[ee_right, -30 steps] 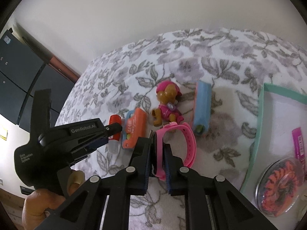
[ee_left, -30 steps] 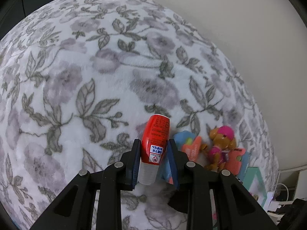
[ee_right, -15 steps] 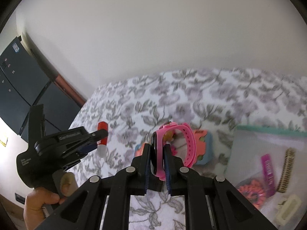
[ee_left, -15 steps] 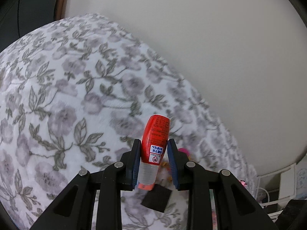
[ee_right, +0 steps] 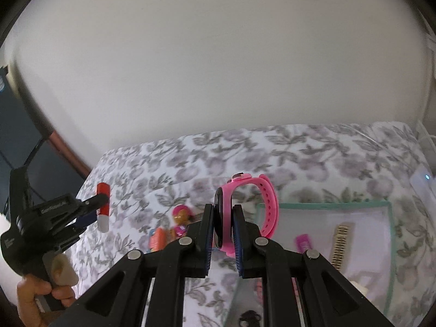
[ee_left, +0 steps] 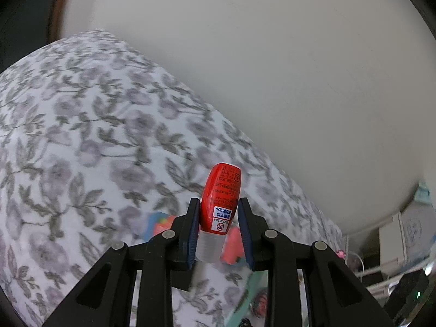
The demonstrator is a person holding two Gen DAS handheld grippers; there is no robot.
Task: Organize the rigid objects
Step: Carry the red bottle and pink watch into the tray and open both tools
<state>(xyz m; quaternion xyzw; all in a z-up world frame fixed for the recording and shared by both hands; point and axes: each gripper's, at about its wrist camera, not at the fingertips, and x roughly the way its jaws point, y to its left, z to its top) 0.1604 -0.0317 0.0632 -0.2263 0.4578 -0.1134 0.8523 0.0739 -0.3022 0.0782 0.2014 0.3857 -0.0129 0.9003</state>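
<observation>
My left gripper [ee_left: 219, 212] is shut on a small red bottle [ee_left: 222, 197] with a clear cap, held in the air above the floral blanket [ee_left: 81, 147]. From the right wrist view the same left gripper [ee_right: 94, 204] and red bottle [ee_right: 103, 203] hang at the far left. My right gripper [ee_right: 223, 215] is shut on the black face of a pink wristwatch [ee_right: 246, 209], whose strap loops up to the right. Below it lies a clear zip bag with a teal edge [ee_right: 389, 226].
On the blanket sit a toy dog figure in a pink cap [ee_right: 181, 218] and an orange block [ee_right: 157, 241]. Inside the bag lie a pink packet [ee_right: 303, 242], a beige comb [ee_right: 340, 242] and other small items. A pale wall stands behind; white boxes and cables [ee_left: 392, 242] sit at the right.
Both grippers have risen from the blanket with their objects. The toys and bag now sit lower and farther off, and more wall shows in both views.
</observation>
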